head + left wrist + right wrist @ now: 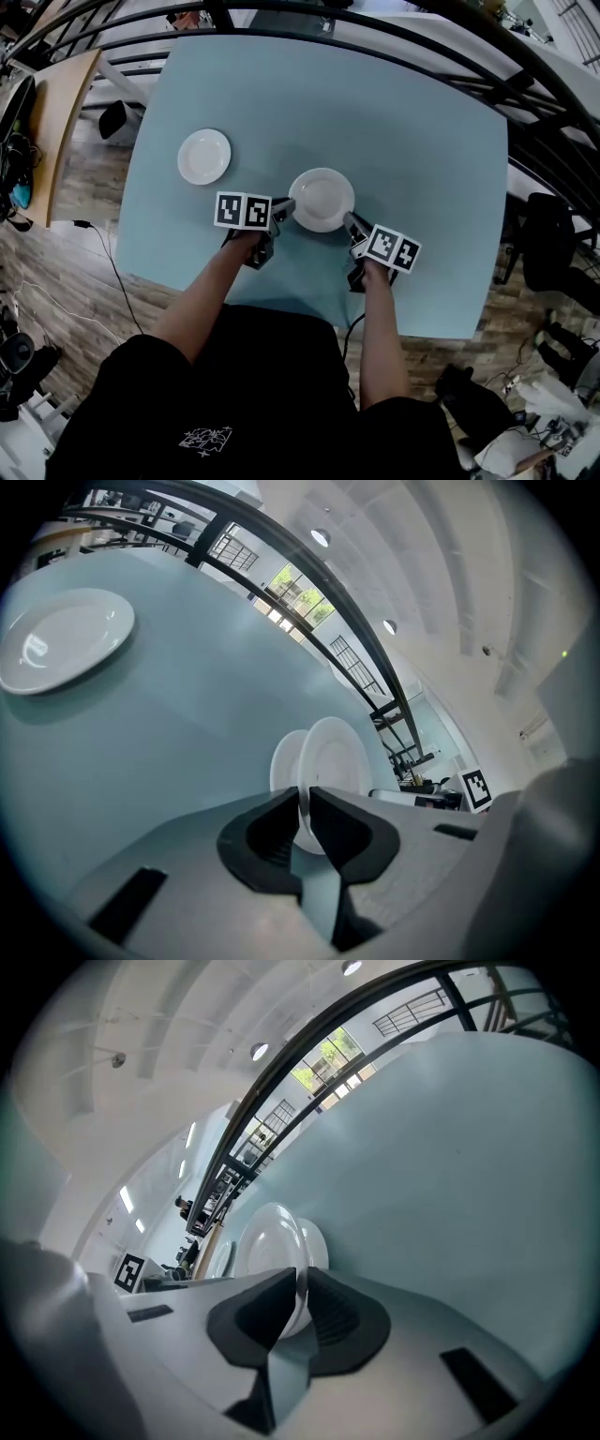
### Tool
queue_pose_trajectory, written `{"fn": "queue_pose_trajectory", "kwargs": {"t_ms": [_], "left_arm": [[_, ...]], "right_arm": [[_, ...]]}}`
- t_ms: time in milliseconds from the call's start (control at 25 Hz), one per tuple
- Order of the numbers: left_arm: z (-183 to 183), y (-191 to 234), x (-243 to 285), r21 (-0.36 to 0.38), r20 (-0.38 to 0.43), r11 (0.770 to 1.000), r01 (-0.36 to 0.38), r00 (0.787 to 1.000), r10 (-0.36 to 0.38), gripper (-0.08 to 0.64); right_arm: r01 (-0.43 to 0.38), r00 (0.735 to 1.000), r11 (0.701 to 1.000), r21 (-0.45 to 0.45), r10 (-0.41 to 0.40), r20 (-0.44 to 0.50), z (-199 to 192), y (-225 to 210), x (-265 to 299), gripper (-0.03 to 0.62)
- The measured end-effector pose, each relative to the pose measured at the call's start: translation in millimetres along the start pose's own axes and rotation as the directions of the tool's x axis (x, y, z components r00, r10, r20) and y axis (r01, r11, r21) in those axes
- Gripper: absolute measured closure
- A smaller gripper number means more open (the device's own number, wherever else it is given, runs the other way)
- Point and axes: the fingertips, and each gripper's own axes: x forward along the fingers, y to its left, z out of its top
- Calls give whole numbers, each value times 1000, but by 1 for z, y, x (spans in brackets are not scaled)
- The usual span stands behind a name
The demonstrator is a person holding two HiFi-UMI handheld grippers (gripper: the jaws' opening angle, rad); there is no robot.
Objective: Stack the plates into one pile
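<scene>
From the head view, a pale blue desk carries two white plates. The nearer plate sits near the front middle, and the left hand-held gripper and the right hand-held gripper meet its rim from opposite sides. The second plate lies well apart to the upper left, with only bare desk between them. A black curved railing runs behind the desk, and cables trail over the wooden floor on the left. In the left gripper view, the jaws of the left hand-held gripper are clamped on the edge of the nearer plate. The second plate rests flat at the upper left, with nothing between, and the railing arcs beyond. In the right gripper view, the right hand-held gripper pinches the opposite rim of the nearer plate. The other gripper's marker cube shows at the left. Whether the plate is clear of the desk cannot be told.
</scene>
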Motion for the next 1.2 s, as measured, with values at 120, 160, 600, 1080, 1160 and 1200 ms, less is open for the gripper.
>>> {"fn": "queue_pose_trajectory", "kwargs": {"t_ms": [120, 160, 600, 1080, 1160, 1200], "left_arm": [[3, 3, 1, 2, -5, 1000, -12, 1000, 12, 518], [3, 4, 3, 6, -9, 1000, -17, 1000, 17, 518], [-1, 10, 7, 12, -31, 999, -43, 999, 43, 518], [-4, 13, 8, 30, -52, 997, -67, 996, 69, 512], [-4, 13, 9, 45, -62, 996, -79, 995, 82, 512], [-5, 12, 9, 60, -68, 994, -88, 993, 92, 512]], "right_arm": [[11, 1000, 1000, -17, -11, -15, 3, 0, 4, 554], [16, 1000, 1000, -25, -17, -19, 4, -1, 6, 554], [52, 996, 992, -113, -60, -66, -1, -6, 13, 549], [110, 988, 965, -236, -132, -79, -4, -9, 17, 532], [128, 985, 957, -260, -154, -81, -5, -11, 17, 531], [141, 982, 949, -282, -170, -83, -6, -12, 18, 526]]}}
